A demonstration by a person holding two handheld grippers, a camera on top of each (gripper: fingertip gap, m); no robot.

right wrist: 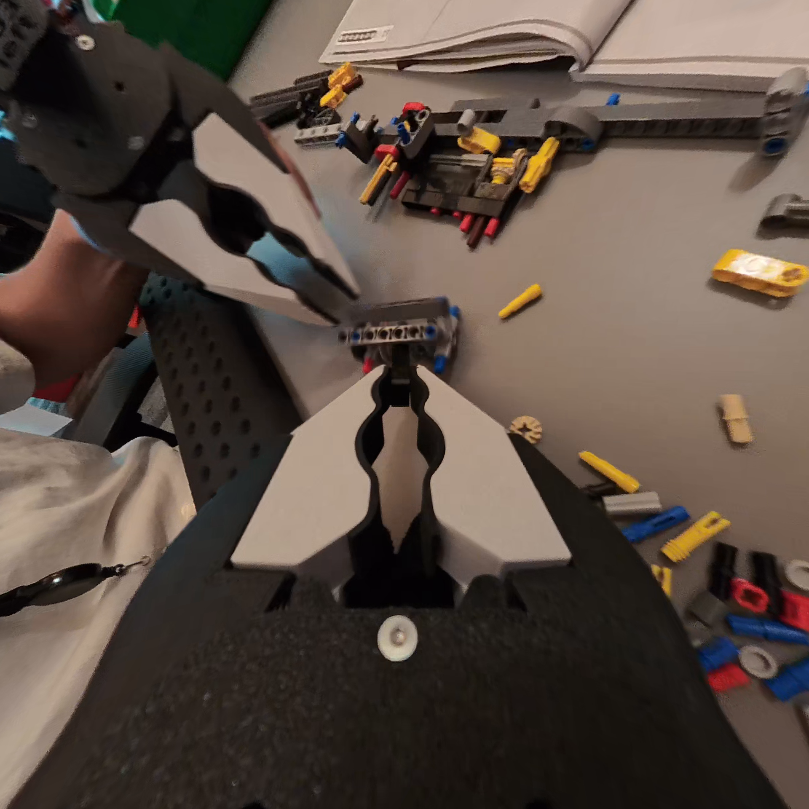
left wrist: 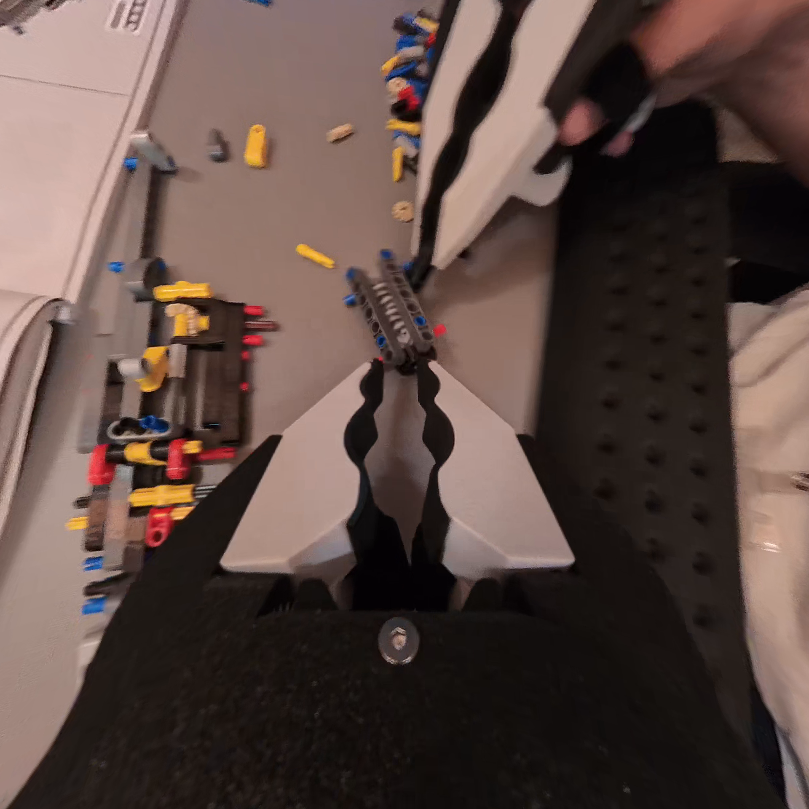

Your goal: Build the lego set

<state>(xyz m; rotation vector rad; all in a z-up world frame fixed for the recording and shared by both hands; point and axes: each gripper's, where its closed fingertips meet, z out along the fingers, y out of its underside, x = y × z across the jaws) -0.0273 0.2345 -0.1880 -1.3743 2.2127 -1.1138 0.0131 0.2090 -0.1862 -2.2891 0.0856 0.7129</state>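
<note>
A small grey beam sub-assembly with blue pins hangs over the grey table, held from both ends. My left gripper is shut on its near end. In the right wrist view the left gripper comes in from the upper left onto the sub-assembly. My right gripper is shut on a black part on the sub-assembly's underside. The right gripper also shows in the left wrist view, at the far end. The large partly built model lies on the table, apart from both grippers.
An open instruction booklet lies behind the model. A pile of loose pieces lies at the right. A yellow pin, tan gear and yellow block lie scattered. A black perforated panel runs along the table's edge. About 6 cm separates my left fingertips from my right.
</note>
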